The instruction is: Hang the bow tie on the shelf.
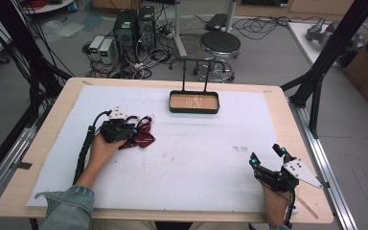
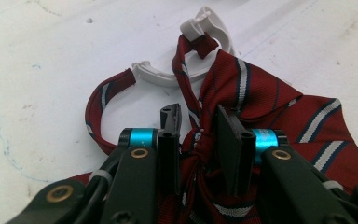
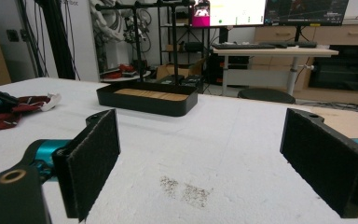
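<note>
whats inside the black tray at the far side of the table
The black tray holds only its bare wooden floor; two thin posts rise from its back edge. In the right gripper view, its near wall hides part of that floor.

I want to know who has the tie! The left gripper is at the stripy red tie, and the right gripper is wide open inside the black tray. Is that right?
Not quite. The right gripper is wide open, but it isn't inside the black tray. The high view shows it near the table's right front corner, far from the tray. The left gripper is at the stripy red tie, as you said.
</note>
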{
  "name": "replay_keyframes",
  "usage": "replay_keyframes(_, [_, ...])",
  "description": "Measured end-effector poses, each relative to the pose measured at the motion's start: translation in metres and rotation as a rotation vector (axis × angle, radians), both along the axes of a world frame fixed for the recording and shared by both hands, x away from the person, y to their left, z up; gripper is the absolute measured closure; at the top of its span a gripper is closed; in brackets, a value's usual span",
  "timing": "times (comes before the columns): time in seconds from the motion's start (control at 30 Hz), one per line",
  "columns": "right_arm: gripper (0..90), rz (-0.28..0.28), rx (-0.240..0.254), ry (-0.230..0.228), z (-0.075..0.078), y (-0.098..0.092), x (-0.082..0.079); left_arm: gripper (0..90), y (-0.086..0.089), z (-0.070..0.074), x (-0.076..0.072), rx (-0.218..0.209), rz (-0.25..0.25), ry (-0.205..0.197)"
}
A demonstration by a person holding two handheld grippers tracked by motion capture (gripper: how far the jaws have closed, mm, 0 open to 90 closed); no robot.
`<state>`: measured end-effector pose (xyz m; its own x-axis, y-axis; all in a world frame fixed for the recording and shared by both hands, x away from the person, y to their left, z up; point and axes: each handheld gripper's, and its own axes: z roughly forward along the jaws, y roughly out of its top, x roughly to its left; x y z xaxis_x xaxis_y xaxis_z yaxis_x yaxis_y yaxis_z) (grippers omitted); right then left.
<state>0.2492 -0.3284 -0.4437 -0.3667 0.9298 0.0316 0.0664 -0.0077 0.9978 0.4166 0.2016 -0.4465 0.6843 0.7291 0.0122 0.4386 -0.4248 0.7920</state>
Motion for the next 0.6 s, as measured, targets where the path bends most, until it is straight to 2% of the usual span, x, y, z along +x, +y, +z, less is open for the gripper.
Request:
replay_keyframes(0.13, [11.0,0.001,0.000,0.000,0.000,0.000,0.000,72.2,-0.004,0.009,-0.005,0.004,-0.016,-0.052])
replay_keyframes(0.27, [11.0,0.002,0.001,-0.001,0.000,0.000,0.000,72.5,-0.008,0.027,-0.008,-0.046,-0.041,-0.097])
replay_keyframes(0.3, [11.0,0.001,0.000,-0.001,0.000,0.000,0.000,72.5,-0.010,0.033,-0.009,-0.069,-0.052,-0.113])
replay_keyframes(0.43, [11.0,0.003,0.000,-0.001,0.000,0.000,0.000,72.6,-0.017,0.056,-0.010,-0.110,-0.092,-0.169])
replay_keyframes(0.6, [11.1,0.006,-0.001,-0.004,0.000,0.000,0.000,72.6,-0.028,0.080,-0.008,-0.148,-0.143,-0.201])
